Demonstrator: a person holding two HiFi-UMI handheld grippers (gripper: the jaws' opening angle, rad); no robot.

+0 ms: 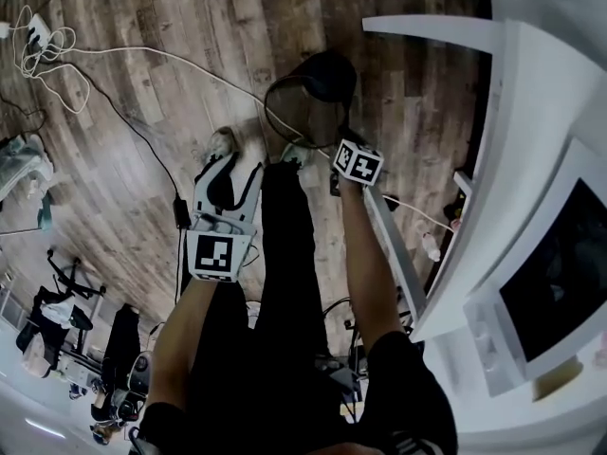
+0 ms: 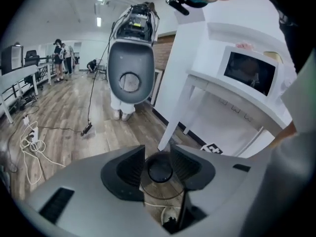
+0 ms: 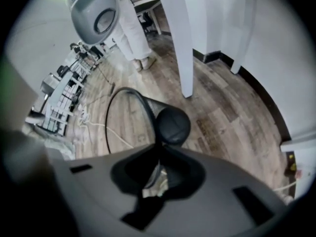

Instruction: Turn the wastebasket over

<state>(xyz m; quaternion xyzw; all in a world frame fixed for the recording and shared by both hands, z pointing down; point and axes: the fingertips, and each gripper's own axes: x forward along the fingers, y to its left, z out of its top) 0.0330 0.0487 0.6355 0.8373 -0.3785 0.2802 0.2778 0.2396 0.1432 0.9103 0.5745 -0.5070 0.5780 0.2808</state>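
**Count.** One wastebasket (image 1: 305,110), two grippers, one white table (image 1: 531,159), one microwave (image 2: 247,73) on the table. One white cable (image 1: 171,60) and one power strip (image 1: 38,32) lie on the plank floor (image 1: 190,112).

**Wastebasket.** Black mesh. It sits tilted ahead of the person's legs, with its round base away from the person and its wire rim toward the person and to the left. Whether it rests on the floor cannot be told.

**Right gripper** (image 1: 340,143). Clenched on the basket's mesh wall at the rim. Its own view shows the jaws (image 3: 159,154) nearly together with mesh pinched between them.

**Left gripper** (image 1: 232,164). Released, jaws apart and pressing on nothing. In its own view (image 2: 158,154) the basket (image 2: 160,171) lies in line beyond the gap.

**Edges.** The table edge and one leg (image 3: 180,43) stand near the basket on the right. The cable runs just beside the rim.

**Room.** Bare floor lies to the left and ahead, and a strip is open between the basket and the table leg.
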